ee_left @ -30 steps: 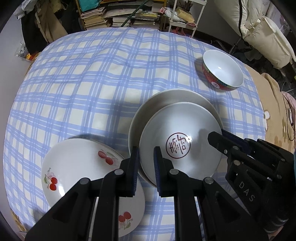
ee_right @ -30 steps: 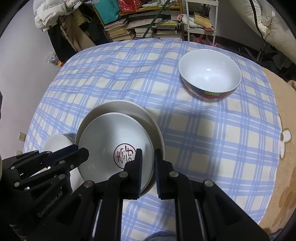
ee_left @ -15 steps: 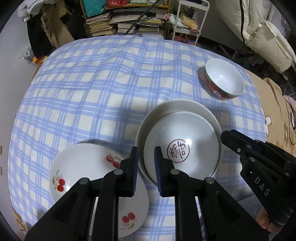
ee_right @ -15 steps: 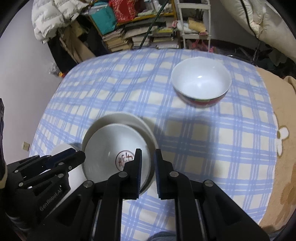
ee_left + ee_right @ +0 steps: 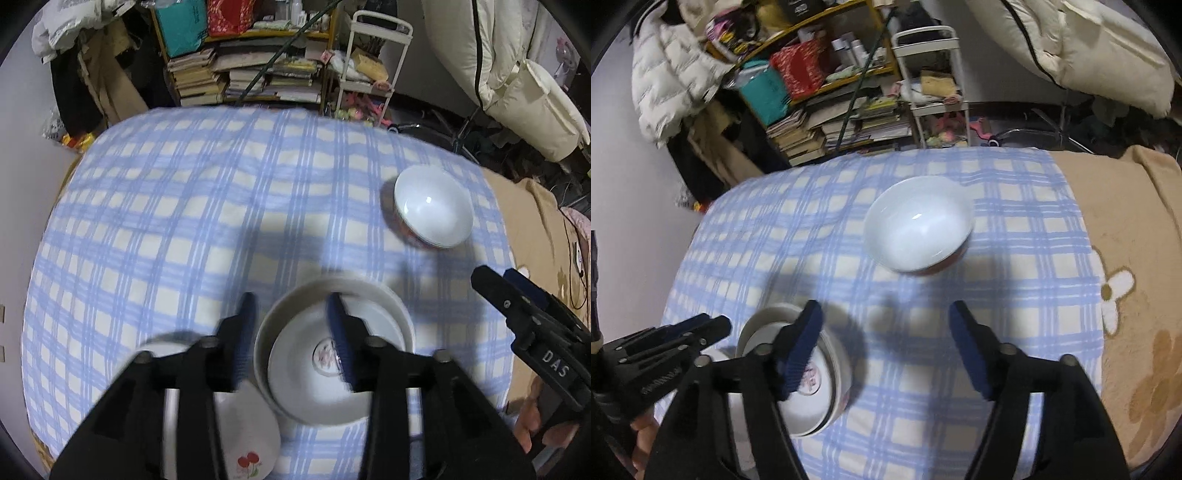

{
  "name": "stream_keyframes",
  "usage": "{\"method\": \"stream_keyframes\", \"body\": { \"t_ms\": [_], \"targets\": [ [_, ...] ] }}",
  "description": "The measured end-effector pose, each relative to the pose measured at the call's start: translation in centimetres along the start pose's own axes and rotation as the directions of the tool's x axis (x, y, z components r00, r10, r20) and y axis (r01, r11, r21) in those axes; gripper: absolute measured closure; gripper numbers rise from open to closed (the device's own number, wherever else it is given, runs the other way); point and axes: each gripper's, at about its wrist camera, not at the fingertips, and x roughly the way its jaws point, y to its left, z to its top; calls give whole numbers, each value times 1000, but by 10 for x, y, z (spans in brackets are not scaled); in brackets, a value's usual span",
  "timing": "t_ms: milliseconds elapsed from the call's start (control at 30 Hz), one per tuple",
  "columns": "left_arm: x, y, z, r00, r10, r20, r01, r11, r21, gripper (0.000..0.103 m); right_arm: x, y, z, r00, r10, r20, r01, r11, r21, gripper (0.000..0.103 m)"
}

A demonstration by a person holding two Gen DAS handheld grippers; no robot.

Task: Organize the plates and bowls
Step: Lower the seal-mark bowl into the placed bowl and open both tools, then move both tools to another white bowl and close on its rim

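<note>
Blue-checked cloth (image 5: 207,206), stacked plates (image 5: 334,363), left gripper (image 5: 291,321) and right gripper (image 5: 886,332) jaws just opened, empty.

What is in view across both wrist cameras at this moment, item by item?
Seal plate: one, white with a red seal mark, nested in the larger plate.
Larger plate: one, off-white, near edge of the cloth, under the seal plate.
Cherry plate: one, white with red cherries, just left of the stack.
Bowl: one, white inside, red outside, alone at the far right.
Checked cloth: one, blue and cream, under all the dishes.
Brown blanket: one, flower pattern, right of the cloth.
Bookshelf: one, cluttered, behind.
Left gripper: black, jaws just opened, nothing gripped.
Right gripper: black, jaws just opened wide, nothing between them.
</note>
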Motion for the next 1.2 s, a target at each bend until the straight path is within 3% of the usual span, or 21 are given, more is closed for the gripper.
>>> {"method": "stream_keyframes", "body": {
  "t_ms": [100, 200, 300, 400, 700, 867, 1067, 1133, 1200],
  "targets": [
    [0, -10, 13, 1000, 5, 20, -5, 1000, 25, 51, 4, -14, 9, 999, -45, 4, 45, 999, 6, 19],
    [6, -21, 27, 1000, -4, 22, 3, 999, 46, 37, 10, -27, 20, 998, -55, -4, 56, 998, 14, 19],
    [13, -38, 40, 999, -8, 49, 3, 996, 94, 36, 16, -38, 32, 996, -84, -4, 84, 996, 6, 19],
    [26, -53, 49, 998, 19, 58, -26, 992, 120, 29, 27, -48, 42, 997, -72, -22, 72, 997, 25, 18],
    [88, -74, 72, 998, -42, -57, 48, 994, 99, 28, 63, -64, 58, 992, -76, -103, 77, 997, 14, 14],
    [113, -75, 80, 992, -63, -108, 70, 995, 68, 28, 75, -65, 61, 988, -116, -99, 114, 993, -25, 14],
    [126, -84, 89, 992, -45, -119, 60, 990, 124, 29, 84, -74, 65, 992, -106, -62, 105, 994, -13, 14],
    [131, -87, 91, 992, -38, -120, 55, 989, 139, 29, 88, -76, 67, 992, -102, -73, 101, 995, -10, 16],
    [134, -90, 93, 993, -35, -117, 52, 987, 150, 30, 92, -77, 69, 992, -98, -84, 97, 995, -6, 31]
  ]
}}
